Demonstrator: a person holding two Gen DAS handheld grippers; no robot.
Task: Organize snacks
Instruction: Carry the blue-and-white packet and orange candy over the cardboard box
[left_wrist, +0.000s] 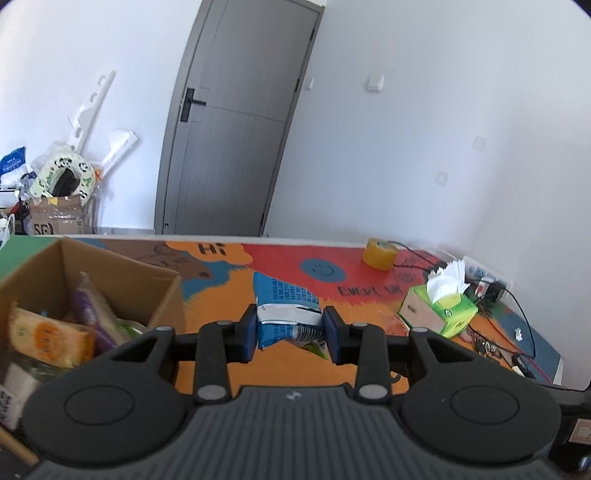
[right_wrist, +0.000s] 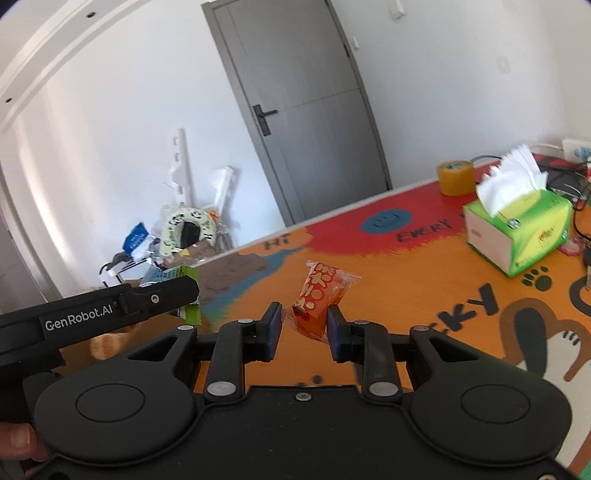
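Observation:
My left gripper (left_wrist: 290, 332) is shut on a blue and white snack packet (left_wrist: 284, 310) and holds it above the colourful table, just right of an open cardboard box (left_wrist: 162, 295) that holds several snack packs. My right gripper (right_wrist: 303, 326) is shut on an orange-red wrapped snack with a flower print (right_wrist: 319, 295), held above the table. The left gripper's body (right_wrist: 92, 321) shows at the left of the right wrist view, with a green packet edge beyond it.
A green tissue box (left_wrist: 443, 310) (right_wrist: 524, 236) and a yellow tape roll (left_wrist: 379, 253) (right_wrist: 456, 177) stand at the table's far right, with cables and a power strip (left_wrist: 491, 288) behind. A grey door and floor clutter lie beyond the table.

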